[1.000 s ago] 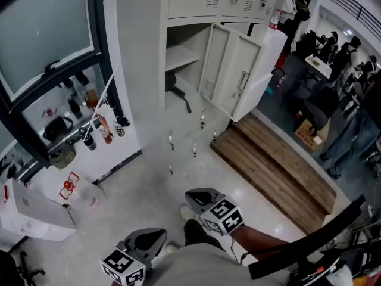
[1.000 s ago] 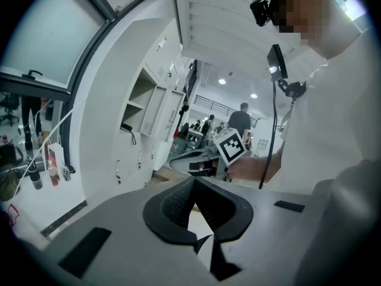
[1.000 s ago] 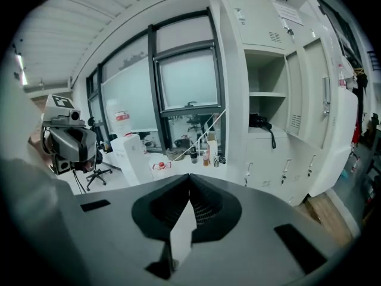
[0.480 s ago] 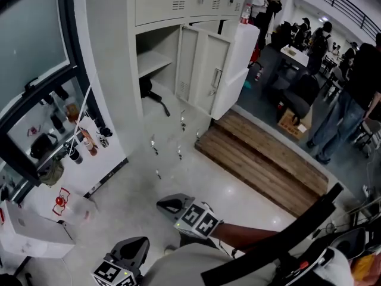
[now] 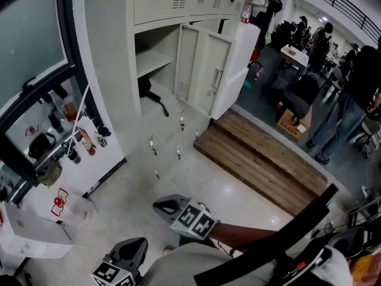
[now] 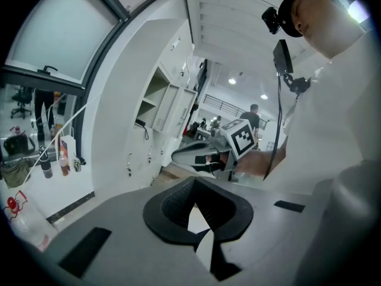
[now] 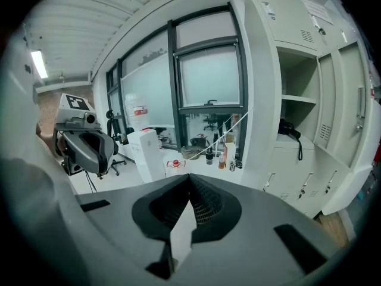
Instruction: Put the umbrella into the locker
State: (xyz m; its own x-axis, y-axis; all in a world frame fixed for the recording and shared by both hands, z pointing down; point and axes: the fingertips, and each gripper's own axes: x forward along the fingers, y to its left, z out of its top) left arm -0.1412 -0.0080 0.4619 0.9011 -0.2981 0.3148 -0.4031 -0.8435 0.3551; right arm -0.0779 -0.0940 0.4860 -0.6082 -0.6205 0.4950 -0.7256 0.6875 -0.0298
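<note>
black umbrella [image 5: 144, 88] lies in the open locker [image 5: 150, 59], strap dangling; left gripper [image 6: 198, 225] and right gripper [image 7: 184, 222] closed, empty.

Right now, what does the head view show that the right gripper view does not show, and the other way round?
Only the head view: the people near the desks at the right, and the right gripper seen from above with its marker cube. Only the right gripper view: its own jaws, shut with nothing between them, and a ceiling lamp. Both: the open locker with a black thing inside, likely the umbrella, the bottles at the window, and the left gripper.
</note>
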